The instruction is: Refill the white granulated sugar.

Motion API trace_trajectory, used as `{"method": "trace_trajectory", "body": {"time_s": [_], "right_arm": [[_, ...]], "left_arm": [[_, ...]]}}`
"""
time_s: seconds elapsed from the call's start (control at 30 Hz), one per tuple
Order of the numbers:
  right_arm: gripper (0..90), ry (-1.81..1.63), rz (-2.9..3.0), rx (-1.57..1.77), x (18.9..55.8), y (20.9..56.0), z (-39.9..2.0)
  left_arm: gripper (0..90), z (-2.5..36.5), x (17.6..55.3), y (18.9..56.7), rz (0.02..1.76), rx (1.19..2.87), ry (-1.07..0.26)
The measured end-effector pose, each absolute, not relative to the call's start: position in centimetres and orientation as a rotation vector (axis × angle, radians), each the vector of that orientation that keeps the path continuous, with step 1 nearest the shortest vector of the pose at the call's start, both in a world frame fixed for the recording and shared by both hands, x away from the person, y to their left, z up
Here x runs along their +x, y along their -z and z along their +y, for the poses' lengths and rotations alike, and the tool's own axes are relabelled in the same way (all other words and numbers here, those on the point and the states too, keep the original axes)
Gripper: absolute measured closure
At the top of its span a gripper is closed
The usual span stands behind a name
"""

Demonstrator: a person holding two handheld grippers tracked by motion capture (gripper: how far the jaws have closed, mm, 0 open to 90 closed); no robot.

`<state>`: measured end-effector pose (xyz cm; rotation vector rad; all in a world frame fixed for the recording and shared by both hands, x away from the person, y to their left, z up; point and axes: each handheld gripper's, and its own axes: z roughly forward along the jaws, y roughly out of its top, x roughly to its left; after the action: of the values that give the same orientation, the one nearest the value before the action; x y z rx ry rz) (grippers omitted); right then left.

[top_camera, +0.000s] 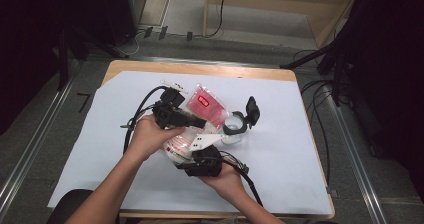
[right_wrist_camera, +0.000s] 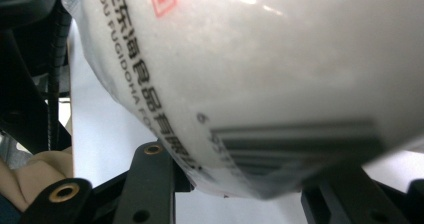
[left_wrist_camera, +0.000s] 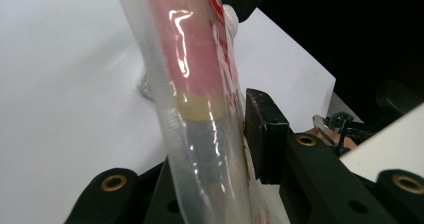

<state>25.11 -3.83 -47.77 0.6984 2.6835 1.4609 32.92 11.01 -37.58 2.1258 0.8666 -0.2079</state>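
White sheet roomy rightward, bag mid-table

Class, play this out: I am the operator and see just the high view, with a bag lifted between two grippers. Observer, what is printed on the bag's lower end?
Observer: In the right gripper view the bag carries a black barcode beside a line of black characters.
Operator: How is that end held?
Observer: The bulging white end fills the gap between the jaws of the right gripper.
Operator: And the other gripper?
Observer: In the left gripper view the bag stands edge-on in the left gripper. One pad lies against it, and the other is hidden behind it.
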Motion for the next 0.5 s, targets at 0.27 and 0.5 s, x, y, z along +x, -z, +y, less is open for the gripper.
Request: {"method": "trace_trajectory", "body": {"time_s": [0.27,0.5], "right_arm": [[57.0,-1.464,2.679,0.759,25.2,48.0,-3.6],[59.1,-1.535,2.665,0.805,25.1,47.7,-3.9]], "left_arm": [[79.4,10.1,33.0,37.7,0.893,2.077,0.277],[74.5,9.5,33.1,38.0,0.900,2.070,0.277]]}}
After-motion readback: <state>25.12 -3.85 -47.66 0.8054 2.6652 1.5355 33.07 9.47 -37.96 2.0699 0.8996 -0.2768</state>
